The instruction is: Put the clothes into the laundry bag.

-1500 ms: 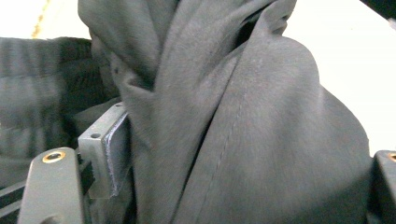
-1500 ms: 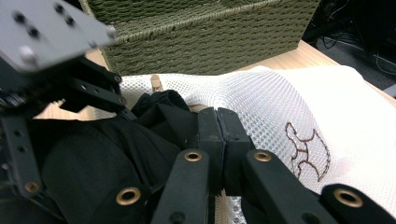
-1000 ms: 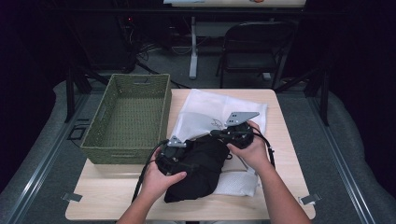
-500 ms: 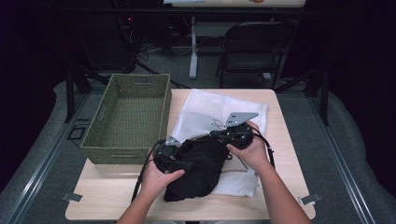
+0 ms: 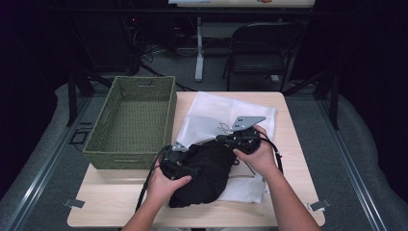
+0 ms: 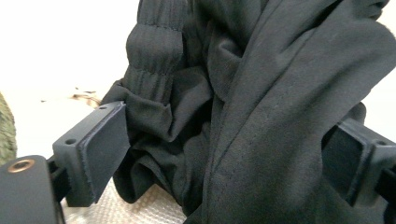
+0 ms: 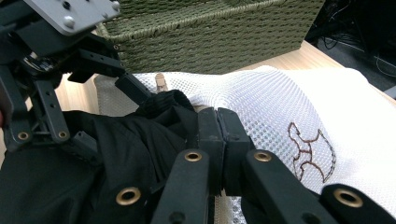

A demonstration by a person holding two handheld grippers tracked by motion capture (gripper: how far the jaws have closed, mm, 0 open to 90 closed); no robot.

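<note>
**Two claws on a black garment over a mesh bag**

A black garment (image 5: 204, 171) lies bunched on a white mesh bag (image 5: 219, 115) near the front of the table (image 5: 115, 202) — around 6 o'clock from the table's middle in the high view. The bag spreads away toward 12 o'clock, with a small brown stitched figure on it.

The left claw (image 6: 224, 158) has just been opening and its jaws now stand wide; folds of the garment, with a ribbed cuff, hang between them, and the pads do not visibly press on the cloth. In the high view it sits at the garment's 9 o'clock edge, held in the left hand (image 5: 166, 185).

The right claw (image 7: 218, 126) is closed tight, jaws pad to pad, nipping the garment's edge at about 1 o'clock of the bundle — the right hand (image 5: 260, 154) grips it.

A green woven basket (image 5: 132, 120) stands at the table's 10 o'clock corner, just beside the bag.
</note>
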